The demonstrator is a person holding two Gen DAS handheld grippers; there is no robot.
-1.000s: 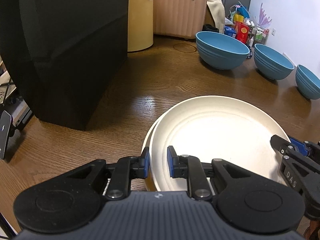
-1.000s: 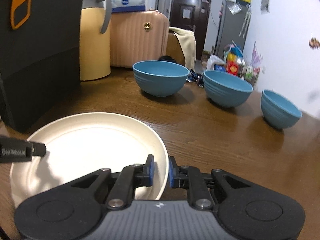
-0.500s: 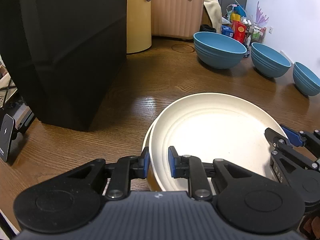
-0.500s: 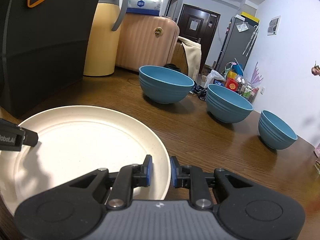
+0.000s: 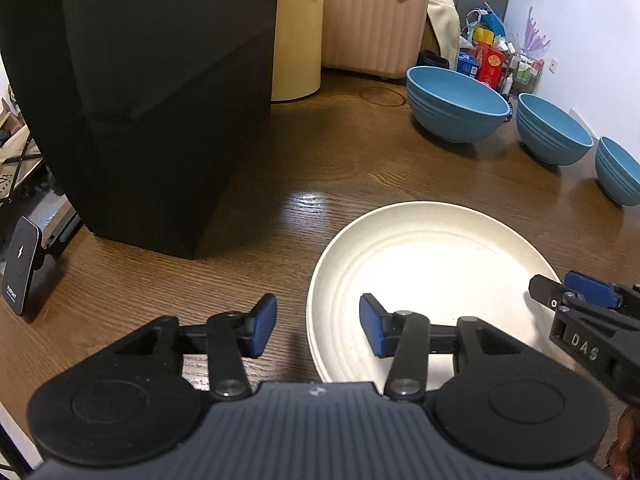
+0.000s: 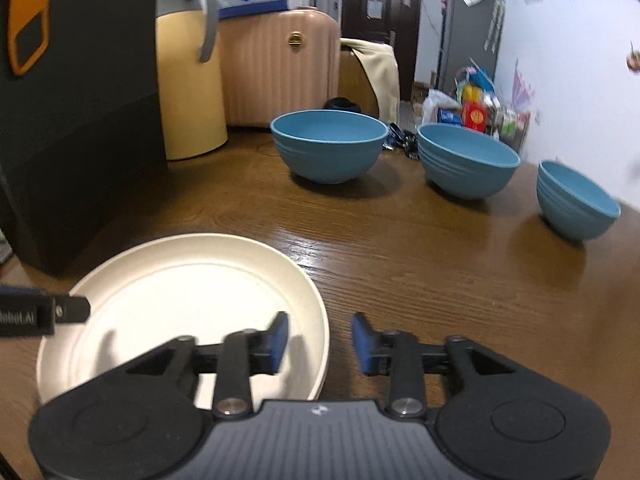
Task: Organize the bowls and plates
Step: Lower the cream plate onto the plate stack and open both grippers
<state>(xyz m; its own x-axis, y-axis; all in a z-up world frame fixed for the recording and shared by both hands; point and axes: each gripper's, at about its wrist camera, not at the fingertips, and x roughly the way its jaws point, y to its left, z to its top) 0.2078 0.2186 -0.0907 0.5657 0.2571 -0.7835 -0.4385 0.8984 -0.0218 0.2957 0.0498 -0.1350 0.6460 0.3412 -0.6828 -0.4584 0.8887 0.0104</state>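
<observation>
A cream plate [image 5: 432, 264] [image 6: 188, 288] lies flat on the wooden table [image 5: 320, 168]; a second plate beneath it barely shows. My left gripper [image 5: 318, 328] straddles its left rim, jaws opening, pads clear of the rim. My right gripper [image 6: 320, 342] straddles the right rim the same way, jaws opening and not pressing; it also shows as the right gripper [image 5: 576, 296] at the plate's far side. Three blue bowls stand apart in a row behind: large bowl [image 6: 328, 144], middle bowl [image 6: 466, 160], small bowl [image 6: 576, 200].
A tall black bag [image 5: 140, 80] stands left of the plate. Behind it are a yellow jug [image 5: 296, 40] and a pink suitcase [image 5: 372, 20]. A phone on a stand [image 5: 20, 280] sits off the table's left edge. Bare wood lies between plate and bowls.
Both grippers, which were shut on the plate's rim, have opened and let it go. The plate has settled down; the lower plate's edge no longer sticks out at the left.
</observation>
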